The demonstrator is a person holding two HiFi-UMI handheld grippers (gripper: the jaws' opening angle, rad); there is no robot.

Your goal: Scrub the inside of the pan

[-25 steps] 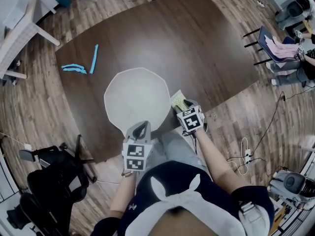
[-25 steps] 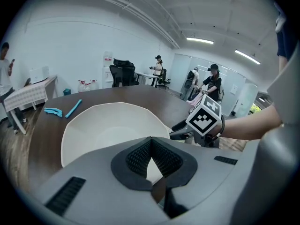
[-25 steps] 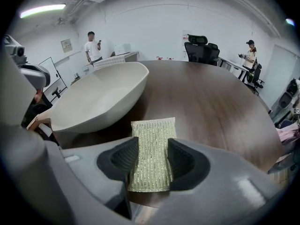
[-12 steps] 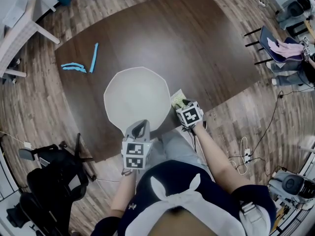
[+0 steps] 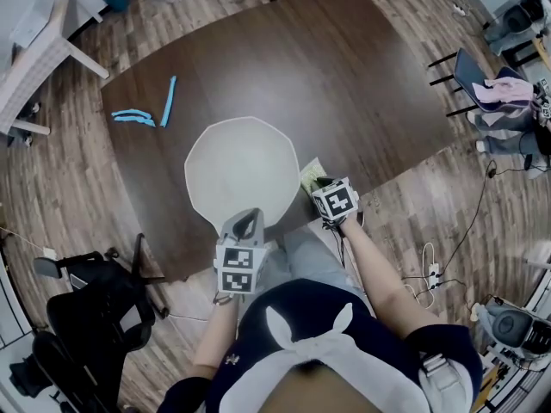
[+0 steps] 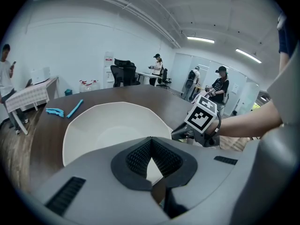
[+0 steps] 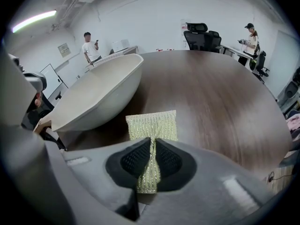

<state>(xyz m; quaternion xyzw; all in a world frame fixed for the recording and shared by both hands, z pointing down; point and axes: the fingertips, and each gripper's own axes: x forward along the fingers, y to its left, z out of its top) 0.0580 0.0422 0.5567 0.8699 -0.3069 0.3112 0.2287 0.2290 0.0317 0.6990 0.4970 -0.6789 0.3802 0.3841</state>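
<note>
Right tongs (image 7: 153, 142) freshly closed on scouring pad (image 7: 152, 124), lengthwise along them; left tongs (image 6: 151, 142) tight on pan (image 5: 241, 170), handle toward person.

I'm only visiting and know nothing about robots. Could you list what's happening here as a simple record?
Surface: dark wooden table
Pan: white pan, empty, near the table's front edge
Cloth: yellow-green scrub cloth, on the table beside the pan, outside it
Right gripper: jaws have just been closing, now pinching the cloth
Left gripper: shut at the pan's near edge, seemingly on its handle
Also there: blue strips, far left
Scrubbing: not begun
</note>
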